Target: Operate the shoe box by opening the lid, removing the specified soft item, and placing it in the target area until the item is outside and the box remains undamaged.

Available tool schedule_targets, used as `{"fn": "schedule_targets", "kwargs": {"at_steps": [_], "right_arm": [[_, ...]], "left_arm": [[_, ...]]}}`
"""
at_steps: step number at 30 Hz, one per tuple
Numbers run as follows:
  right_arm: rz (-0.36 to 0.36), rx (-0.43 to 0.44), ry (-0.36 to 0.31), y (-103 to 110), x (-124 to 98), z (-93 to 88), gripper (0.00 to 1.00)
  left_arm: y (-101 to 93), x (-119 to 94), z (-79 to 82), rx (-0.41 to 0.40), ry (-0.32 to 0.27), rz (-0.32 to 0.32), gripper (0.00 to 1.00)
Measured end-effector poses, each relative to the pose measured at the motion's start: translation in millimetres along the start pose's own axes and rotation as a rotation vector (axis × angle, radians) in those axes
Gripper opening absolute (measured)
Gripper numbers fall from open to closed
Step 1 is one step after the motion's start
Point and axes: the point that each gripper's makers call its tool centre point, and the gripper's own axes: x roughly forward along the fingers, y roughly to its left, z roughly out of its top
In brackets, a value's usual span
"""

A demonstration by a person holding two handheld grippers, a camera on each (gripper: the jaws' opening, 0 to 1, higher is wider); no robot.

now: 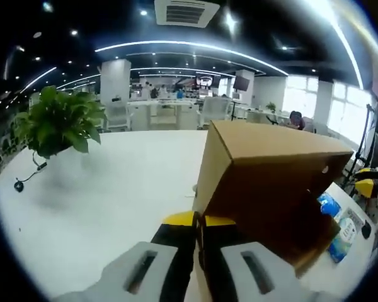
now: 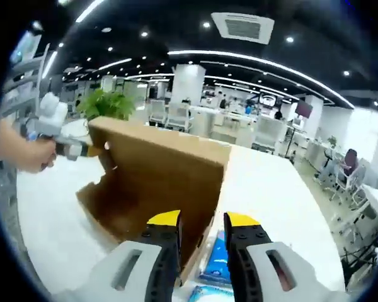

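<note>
Jaws of the left gripper (image 1: 198,228) sit together at 6 o'clock in the left gripper view, clamped on the near edge of the cardboard lid (image 1: 264,170), which rises from them toward 2 o'clock. Past its lower edge, at 4 o'clock, blue packets (image 1: 332,207) show on the white bench (image 1: 113,189). A potted plant (image 1: 60,123) stands on the bench at 10 o'clock, a black cable (image 1: 26,179) trailing below it. Office desks and chairs lie beyond at 12 o'clock.

In the right gripper view the right gripper (image 2: 201,221) is at 6 o'clock, its yellow-tipped jaws apart with the lid's corner edge (image 2: 205,217) in the gap; whether they press it I cannot tell. A blue soft item (image 2: 218,261) shows between the jaws, under the raised lid. The lid's brown inner face spreads toward 10 o'clock, where a hand (image 2: 22,151) holds the left gripper at the far corner. The plant stands behind at 11 o'clock.
</note>
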Motion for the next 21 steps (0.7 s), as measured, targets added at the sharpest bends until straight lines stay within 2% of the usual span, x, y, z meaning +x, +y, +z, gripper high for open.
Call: {"fn": "schedule_targets", "kwargs": {"at_steps": [2, 3, 8, 10, 12, 14, 19, 21], "right_arm": [[-0.039, -0.042, -0.03, -9.1, 3.4, 7.4, 0.25], [-0.074, -0.104, -0.019, -15.8, 5.4, 8.7, 0.24], [-0.023, -0.15, -0.008, -5.9, 26.2, 2.9, 0.23], [0.009, -0.192, 0.035, -1.1, 35.2, -5.9, 0.23], [-0.011, -0.216, 0.028, -3.5, 40.4, -4.2, 0.22], [-0.014, -0.2, 0.014, -4.7, 41.4, 1.5, 0.22], [-0.023, -0.242, 0.002, -3.4, 40.2, 6.8, 0.05], [-0.039, -0.244, 0.007, -7.0, 38.9, 6.0, 0.02]], "left_arm": [[-0.1, -0.5, -1.1, 0.005, 0.005, -0.002, 0.01], [-0.1, -0.7, -1.6, 0.004, 0.006, -0.003, 0.01], [-1.0, -2.4, -1.9, -0.007, 0.009, 0.001, 0.01], [-0.5, -1.4, -2.5, 0.003, 0.013, 0.005, 0.01], [-0.5, -1.8, -2.3, 0.003, 0.013, 0.001, 0.01], [-0.2, -1.9, -3.5, 0.001, 0.019, -0.005, 0.02], [-1.6, -2.8, -6.9, 0.003, 0.032, -0.027, 0.02], [-4.3, -4.3, -6.5, -0.055, 0.031, -0.064, 0.04]]}}
